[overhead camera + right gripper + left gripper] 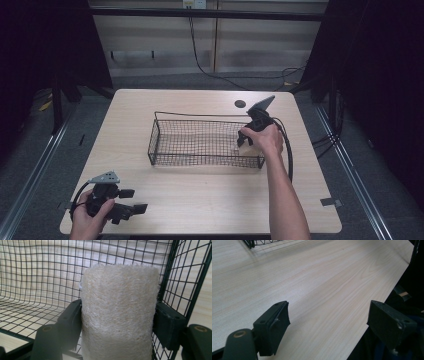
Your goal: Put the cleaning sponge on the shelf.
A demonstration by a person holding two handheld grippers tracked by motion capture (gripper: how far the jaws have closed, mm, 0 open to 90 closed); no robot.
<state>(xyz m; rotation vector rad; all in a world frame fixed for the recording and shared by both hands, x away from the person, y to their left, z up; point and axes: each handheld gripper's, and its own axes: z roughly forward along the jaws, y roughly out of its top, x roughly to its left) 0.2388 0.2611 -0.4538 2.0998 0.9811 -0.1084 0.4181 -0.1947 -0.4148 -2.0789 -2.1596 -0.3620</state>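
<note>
A black wire basket [152,142] stands in the middle of the wooden table [200,200]. My right gripper [243,141] reaches down into the basket's right end. In the right gripper view, the gripper [117,322] is shut on a beige fibrous loofah-like roll [120,295], with a jaw pressing on each side. The basket's mesh [37,272] lies behind and beneath the roll. My left gripper [134,200] rests near the table's front left corner, well apart from the basket. Its jaws [329,320] stand wide open with bare table between them.
A round dark hole [240,104] sits in the table behind the basket. A corner of the basket [252,243] shows at the top of the left gripper view. The right gripper's cable [289,150] loops beside the forearm. Tape [331,202] marks the table's right edge.
</note>
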